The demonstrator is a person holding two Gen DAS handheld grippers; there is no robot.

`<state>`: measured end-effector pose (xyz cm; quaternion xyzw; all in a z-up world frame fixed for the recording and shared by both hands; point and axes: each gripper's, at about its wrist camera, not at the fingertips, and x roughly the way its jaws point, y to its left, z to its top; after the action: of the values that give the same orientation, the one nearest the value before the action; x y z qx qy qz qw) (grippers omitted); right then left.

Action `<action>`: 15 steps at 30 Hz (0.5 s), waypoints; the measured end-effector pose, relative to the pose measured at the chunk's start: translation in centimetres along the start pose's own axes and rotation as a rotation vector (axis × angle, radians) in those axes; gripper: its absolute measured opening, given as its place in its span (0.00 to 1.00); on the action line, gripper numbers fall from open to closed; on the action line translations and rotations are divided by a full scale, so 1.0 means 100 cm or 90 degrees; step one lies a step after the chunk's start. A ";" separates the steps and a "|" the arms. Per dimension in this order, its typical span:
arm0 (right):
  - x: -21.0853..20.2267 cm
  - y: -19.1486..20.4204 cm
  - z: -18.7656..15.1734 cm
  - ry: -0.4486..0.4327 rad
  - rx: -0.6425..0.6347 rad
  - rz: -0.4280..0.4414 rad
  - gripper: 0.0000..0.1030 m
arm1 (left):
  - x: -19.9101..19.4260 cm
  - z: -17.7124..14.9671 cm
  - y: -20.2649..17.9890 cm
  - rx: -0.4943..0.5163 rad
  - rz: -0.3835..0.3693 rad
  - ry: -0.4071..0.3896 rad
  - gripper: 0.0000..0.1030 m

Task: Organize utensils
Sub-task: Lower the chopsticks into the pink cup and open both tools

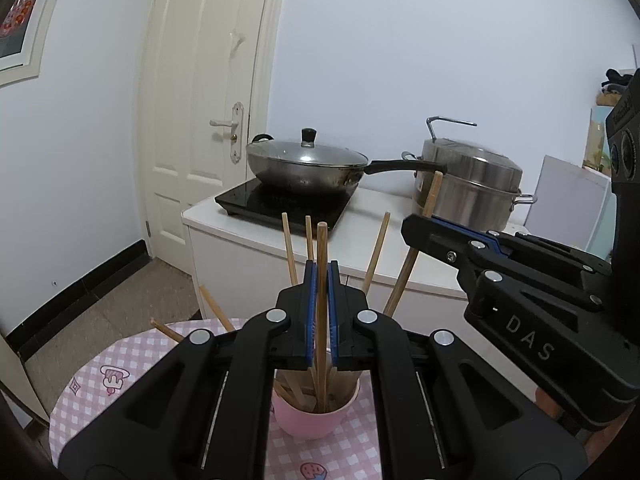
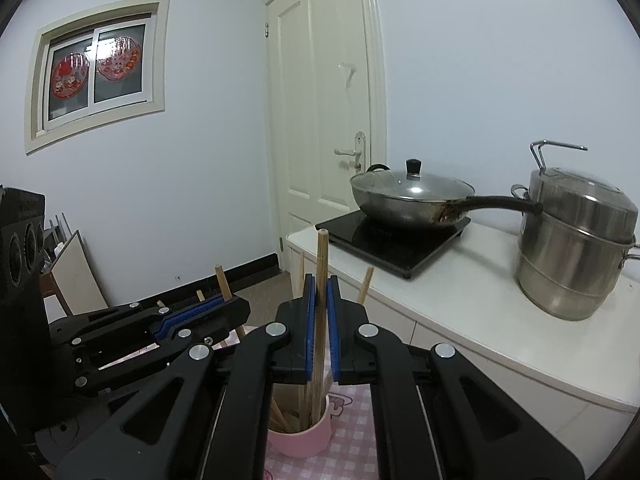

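A pink cup (image 1: 316,420) stands on the pink checked tablecloth (image 1: 92,380) with several wooden chopsticks leaning out of it. My left gripper (image 1: 321,268) is shut on one upright chopstick (image 1: 321,248) whose lower end reaches into the cup. To its right, the right gripper (image 1: 420,228) comes in at a slant, shut on another chopstick (image 1: 434,192). In the right wrist view my right gripper (image 2: 321,282) clamps its chopstick (image 2: 322,252) above the cup (image 2: 304,438). The left gripper (image 2: 234,306) is at the left, with its chopstick (image 2: 222,282) sticking up.
Behind the table stands a white counter (image 2: 480,312) with a black induction hob (image 2: 392,240), a lidded wok (image 2: 412,196) whose handle points right, and a steel steamer pot (image 2: 576,248). A white door (image 2: 320,100) and a window (image 2: 96,68) are in the far walls.
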<state>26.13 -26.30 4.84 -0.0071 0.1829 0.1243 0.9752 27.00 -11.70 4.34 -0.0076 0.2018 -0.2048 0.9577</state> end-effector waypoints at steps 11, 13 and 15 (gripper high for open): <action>0.008 -0.007 -0.019 0.039 0.013 0.002 0.04 | -0.005 -0.002 -0.007 0.020 -0.018 0.013 0.06; 0.008 -0.007 -0.021 0.043 0.015 0.001 0.04 | -0.005 -0.001 -0.006 0.016 -0.020 0.018 0.06; 0.007 -0.007 -0.022 0.048 0.015 0.000 0.05 | -0.005 0.000 -0.006 0.017 -0.018 0.020 0.06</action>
<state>26.17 -26.91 2.49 0.0001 0.2207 0.1220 0.9677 26.36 -12.10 4.56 0.0056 0.2139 -0.2214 0.9514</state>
